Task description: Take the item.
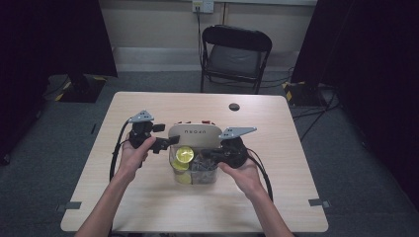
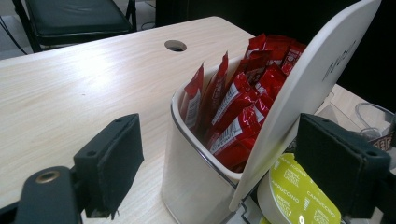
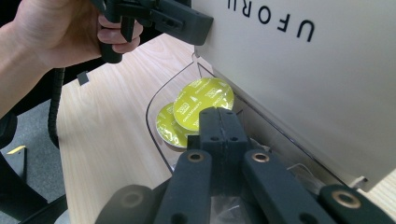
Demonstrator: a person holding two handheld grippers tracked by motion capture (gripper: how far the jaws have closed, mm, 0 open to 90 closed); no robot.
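Observation:
A desktop organiser stands mid-table with its cream lid [image 1: 195, 134] [image 2: 317, 79] [image 3: 303, 70] tilted up. The white bin behind the lid holds several red sachets [image 2: 243, 107]. Yellow-green coffee capsules [image 1: 184, 155] [image 3: 203, 100] [image 2: 299, 196] lie in the clear front compartment [image 3: 154, 100]. My left gripper [image 1: 165, 143] [image 2: 224, 163] is open, with its jaws astride the bin's corner and the lid's edge. One jaw is beside the lid and the other is apart from the bin wall. My right gripper [image 1: 207, 155] [image 3: 219, 123] is shut, pads together, over the clear compartment near the capsules.
The wooden table [image 1: 148, 197] has a round cable hole [image 1: 234, 106] [image 2: 175, 45] behind the organiser. A black folding chair [image 1: 233, 54] stands beyond the far edge. Clear wrappers lie in the compartment beneath my right gripper. Black curtains hang on both sides.

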